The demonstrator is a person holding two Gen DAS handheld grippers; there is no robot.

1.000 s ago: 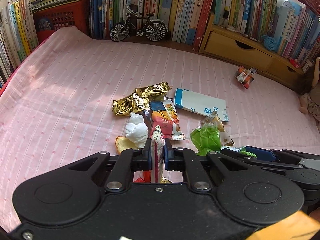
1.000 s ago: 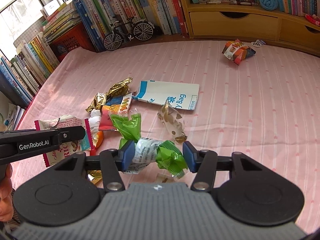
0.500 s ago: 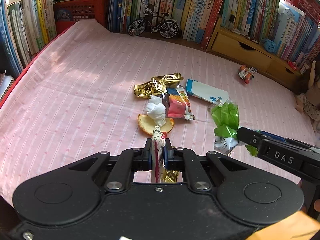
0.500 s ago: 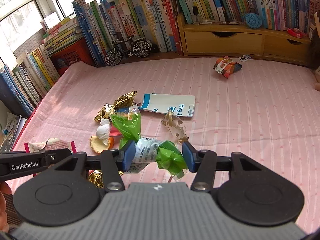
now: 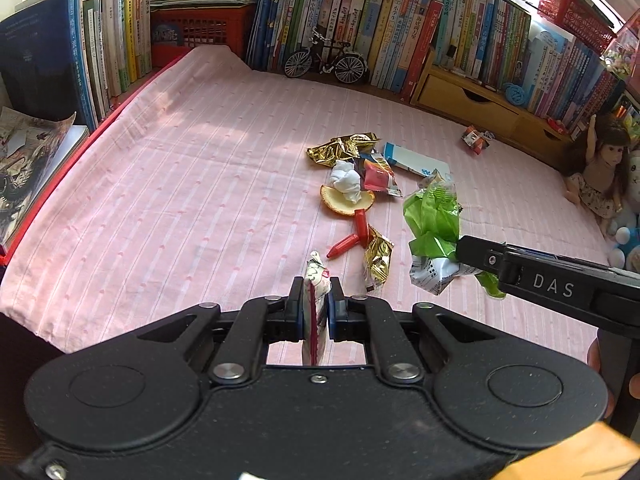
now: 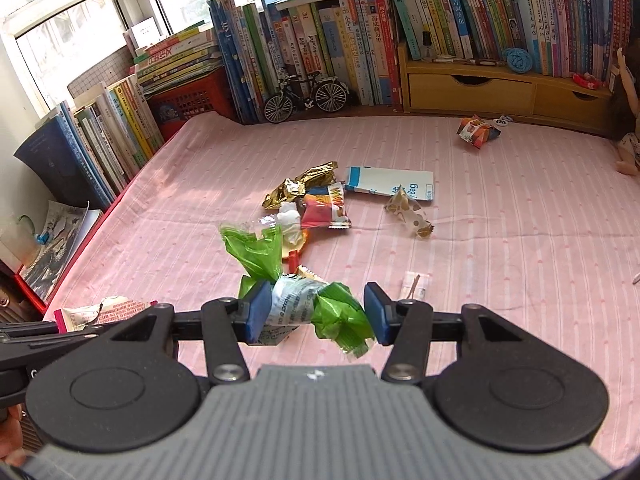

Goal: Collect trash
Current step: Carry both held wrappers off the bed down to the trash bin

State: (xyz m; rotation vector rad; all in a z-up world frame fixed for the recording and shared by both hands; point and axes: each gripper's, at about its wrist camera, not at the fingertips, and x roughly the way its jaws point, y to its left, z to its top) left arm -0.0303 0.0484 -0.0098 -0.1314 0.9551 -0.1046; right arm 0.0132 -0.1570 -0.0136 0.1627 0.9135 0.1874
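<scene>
Above the pink cloth (image 5: 180, 184), left tongs (image 5: 315, 300) pinch a white wrapper (image 5: 316, 280); right tongs (image 6: 316, 312) clasp a green wrapper (image 6: 336, 312)

Left tool (image 5: 316, 308) clamped on thin red-and-white snack wrapper (image 5: 316, 280), held edge-on above pink striped bed (image 5: 180, 184). Just ahead: red crayon (image 5: 344, 245), crumpled gold wrapper (image 5: 377, 260). Farther ahead: orange peel (image 5: 340, 204), white tissue (image 5: 346, 178), gold foil (image 5: 340, 148). Right: right tool (image 5: 476, 252) gripping green-and-white bag (image 5: 434, 224). Far ahead: books (image 5: 360, 32), toy bicycle (image 5: 326, 65).

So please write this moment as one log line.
left tool: shut on red-white wrapper | right tool: shut on green wrapper | pile: remains
</scene>
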